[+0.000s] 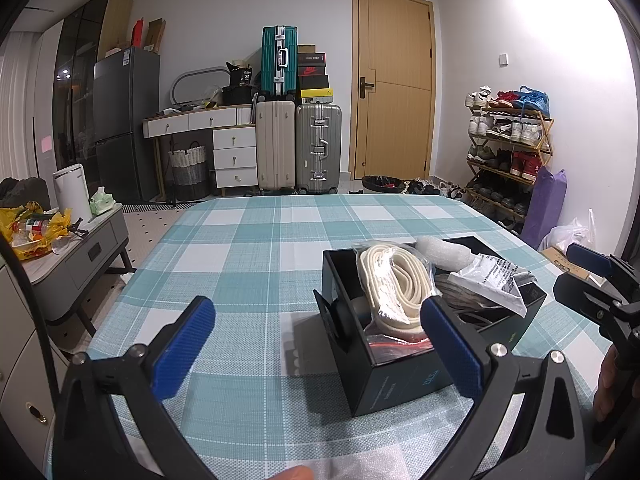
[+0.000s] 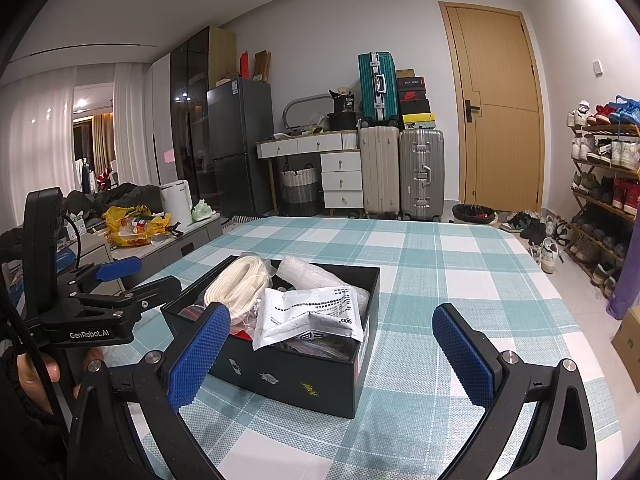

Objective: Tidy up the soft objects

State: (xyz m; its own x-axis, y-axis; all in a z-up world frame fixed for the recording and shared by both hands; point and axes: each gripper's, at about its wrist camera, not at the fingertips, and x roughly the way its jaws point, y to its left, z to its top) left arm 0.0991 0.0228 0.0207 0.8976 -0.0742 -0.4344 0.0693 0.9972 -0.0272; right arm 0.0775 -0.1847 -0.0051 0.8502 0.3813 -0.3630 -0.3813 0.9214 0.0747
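Observation:
A black open box stands on the teal plaid tablecloth. It holds a cream coiled strap in a clear bag, a bubble-wrap roll and a white printed pouch. My left gripper is open, and its right finger overlaps the box's near corner in the left wrist view. My right gripper is open, just short of the box's front wall and a little to its right. Neither holds anything.
A grey side table with a yellow bag and bottles stands left of the table. A shoe rack and a cardboard box are on the right. Suitcases and a door lie beyond the far edge.

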